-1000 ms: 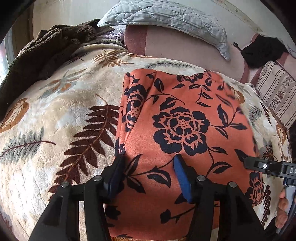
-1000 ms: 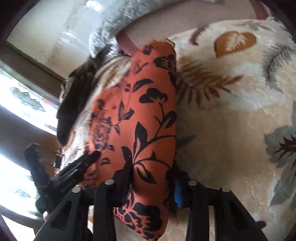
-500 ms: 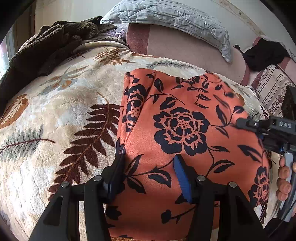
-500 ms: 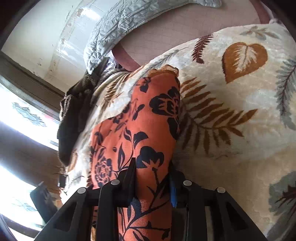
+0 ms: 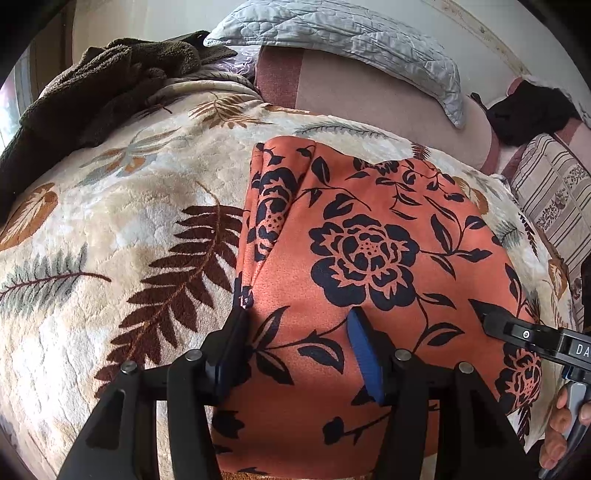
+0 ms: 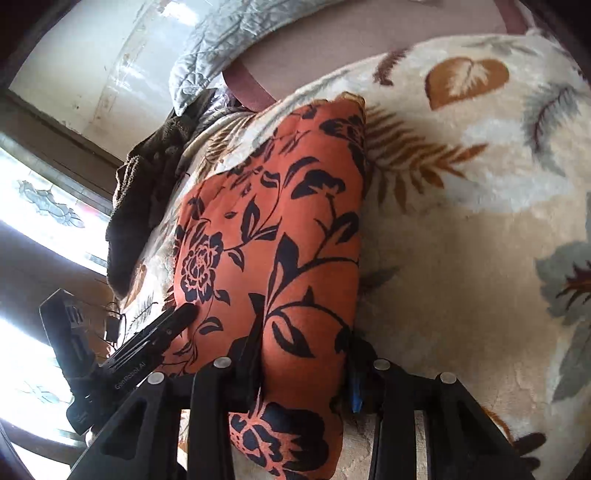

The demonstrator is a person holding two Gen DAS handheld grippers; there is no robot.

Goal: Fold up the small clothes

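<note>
Bed: cream blanket (image 5: 110, 229) printed with brown and grey leaves, spread over most of both views.
Pillow: grey quilted pillow (image 5: 332, 33) along the head of the bed, by the wall.
Brown throw: dark fuzzy throw (image 5: 96, 92) bunched at the far left corner.
Garment: orange cloth with black flowers (image 5: 369, 240), lying folded on the blanket (a narrower layer shows along its left edge).
Left gripper (image 5: 295, 343): jaws apart, both fingers resting on the near part of the cloth, gripping nothing.
Right gripper (image 6: 306, 365): clamped on the cloth's right edge, which bulges up between the fingers.
Hand: fingertips of the right hand (image 5: 565, 424) show at the lower right edge.
</note>
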